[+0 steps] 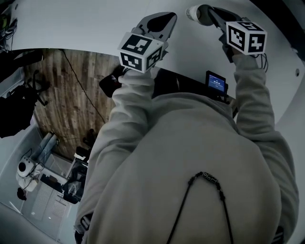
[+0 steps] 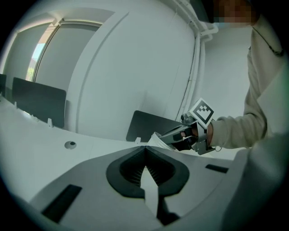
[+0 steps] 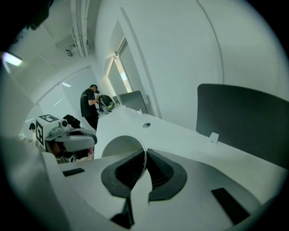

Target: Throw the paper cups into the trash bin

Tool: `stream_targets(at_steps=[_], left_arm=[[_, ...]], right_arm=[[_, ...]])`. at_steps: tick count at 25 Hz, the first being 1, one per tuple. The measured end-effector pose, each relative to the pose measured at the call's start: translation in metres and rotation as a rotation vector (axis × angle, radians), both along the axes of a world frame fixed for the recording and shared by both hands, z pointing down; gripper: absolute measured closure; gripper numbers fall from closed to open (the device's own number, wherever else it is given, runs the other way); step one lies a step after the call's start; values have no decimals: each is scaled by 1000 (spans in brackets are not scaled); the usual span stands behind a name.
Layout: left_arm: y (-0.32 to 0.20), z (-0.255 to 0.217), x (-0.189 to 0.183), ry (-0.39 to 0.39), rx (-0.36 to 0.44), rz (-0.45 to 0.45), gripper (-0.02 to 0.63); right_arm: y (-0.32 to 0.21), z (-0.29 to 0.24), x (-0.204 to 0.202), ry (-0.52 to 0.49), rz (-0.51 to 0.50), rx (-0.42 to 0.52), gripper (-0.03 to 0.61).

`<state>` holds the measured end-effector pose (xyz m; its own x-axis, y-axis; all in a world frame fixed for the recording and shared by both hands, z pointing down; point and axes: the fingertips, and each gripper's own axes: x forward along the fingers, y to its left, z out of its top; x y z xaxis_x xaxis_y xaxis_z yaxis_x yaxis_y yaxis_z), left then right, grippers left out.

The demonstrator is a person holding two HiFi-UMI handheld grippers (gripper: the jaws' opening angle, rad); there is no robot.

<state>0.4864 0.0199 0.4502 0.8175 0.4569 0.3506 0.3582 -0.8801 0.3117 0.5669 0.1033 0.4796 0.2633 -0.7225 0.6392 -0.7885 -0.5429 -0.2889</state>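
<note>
The paper cup (image 3: 118, 151) sits at the centre of the right gripper view. Its thin wall is pinched between the pads of the right gripper (image 3: 145, 157), over the white desk (image 3: 180, 135). The left gripper (image 2: 145, 151), at the lower centre of its own view, is clamped on nothing. No bin shows in any view. The cup's wall looks flimsy, so it is best to squeeze no harder, carry it without swinging, and let go only over the bin's mouth.

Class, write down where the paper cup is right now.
The paper cup is pinched by its rim in the right tool, at the top of the head view, right of the left tool.
</note>
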Motion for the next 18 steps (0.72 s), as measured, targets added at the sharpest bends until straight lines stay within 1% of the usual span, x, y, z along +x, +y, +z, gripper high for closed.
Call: stream_targets(at_steps=[3,6,12,16,18], left_arm=[[0,-12,-3,32,30,10,617],[-5,-31,-6,80,64,12,617],[0,-115,6,203,137,18,617],[19,-149,9,298,172,52,615],[18,-166,13,338,192,62,616]], right_arm=[[0,-17,0,37,12,40,538],[2,-40,-1,88,20,74,538],[15,-146,4,226,15,176,537],[38,-184,3,307,23,221,537],[44,-205,3,344,31,249,538]])
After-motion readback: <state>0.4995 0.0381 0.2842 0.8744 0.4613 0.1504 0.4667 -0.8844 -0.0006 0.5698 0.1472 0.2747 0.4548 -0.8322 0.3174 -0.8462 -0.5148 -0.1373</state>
